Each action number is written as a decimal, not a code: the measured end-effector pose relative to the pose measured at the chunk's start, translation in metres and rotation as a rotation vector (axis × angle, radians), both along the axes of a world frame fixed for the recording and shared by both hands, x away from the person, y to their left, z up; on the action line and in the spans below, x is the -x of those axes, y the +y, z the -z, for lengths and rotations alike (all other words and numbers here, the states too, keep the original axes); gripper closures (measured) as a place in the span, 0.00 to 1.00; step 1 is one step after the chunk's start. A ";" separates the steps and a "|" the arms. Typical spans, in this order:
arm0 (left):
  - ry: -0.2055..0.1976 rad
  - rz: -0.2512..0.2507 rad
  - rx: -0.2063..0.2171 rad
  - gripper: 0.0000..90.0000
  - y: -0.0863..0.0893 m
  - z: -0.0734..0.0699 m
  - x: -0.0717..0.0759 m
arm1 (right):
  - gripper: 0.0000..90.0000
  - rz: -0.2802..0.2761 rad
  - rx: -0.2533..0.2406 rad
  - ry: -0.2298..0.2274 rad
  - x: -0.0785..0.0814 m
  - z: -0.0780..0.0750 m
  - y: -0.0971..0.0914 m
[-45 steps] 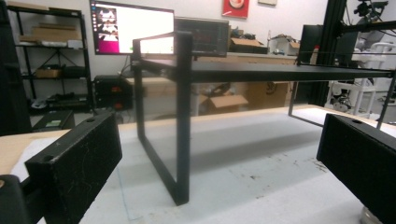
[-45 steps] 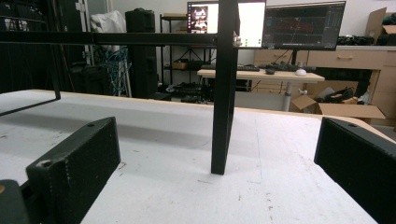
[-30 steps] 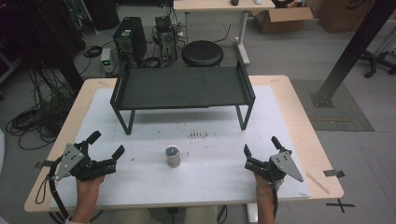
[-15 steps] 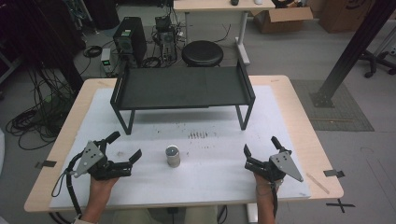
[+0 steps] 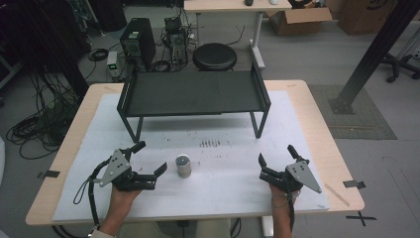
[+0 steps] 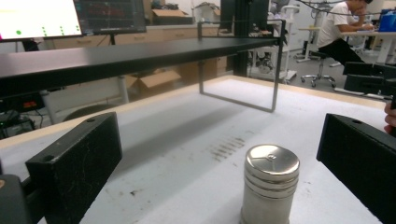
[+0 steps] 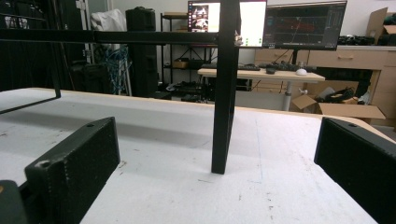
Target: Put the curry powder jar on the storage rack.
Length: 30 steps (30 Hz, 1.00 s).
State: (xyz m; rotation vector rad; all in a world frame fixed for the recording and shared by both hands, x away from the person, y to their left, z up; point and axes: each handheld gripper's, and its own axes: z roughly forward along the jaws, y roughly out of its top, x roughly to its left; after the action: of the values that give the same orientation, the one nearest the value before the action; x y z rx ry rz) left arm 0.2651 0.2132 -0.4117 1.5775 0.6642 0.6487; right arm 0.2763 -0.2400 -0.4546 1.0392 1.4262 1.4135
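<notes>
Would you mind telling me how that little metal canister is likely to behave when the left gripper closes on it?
The metal canister looks rigid, so it should not deform. Its polished, ribbed wall may be slippery against the left gripper, whose jaws stand open. It stands upright and is taller than wide, so an off-centre push could tip it, and then it would probably roll.

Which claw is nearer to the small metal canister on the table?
Left. The left claw sits open just beside the metal canister, which stands before its jaws; the right claw rests far off toward the table's other side.

Right tongs (image 7: pixel 224 172) spread wide, black shelf leg (image 7: pixel 223 93) ahead on white table (image 7: pixel 177 154), monitors (image 7: pixel 266 23) behind
</notes>
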 end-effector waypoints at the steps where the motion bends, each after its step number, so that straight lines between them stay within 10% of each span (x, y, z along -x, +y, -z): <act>1: 0.000 0.000 0.000 0.01 0.000 0.000 0.000 | 0.00 0.000 0.000 0.000 0.000 0.000 0.000; 30: 0.079 0.096 -0.121 0.02 -0.047 0.024 -0.017 | 0.00 -0.002 0.000 -0.001 0.000 0.000 0.000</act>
State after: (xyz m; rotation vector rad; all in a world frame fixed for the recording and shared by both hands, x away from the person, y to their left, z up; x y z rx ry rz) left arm 0.2823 0.1667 -0.4356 1.7431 0.6132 0.5666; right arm 0.2763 -0.2401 -0.4546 1.0368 1.4268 1.4153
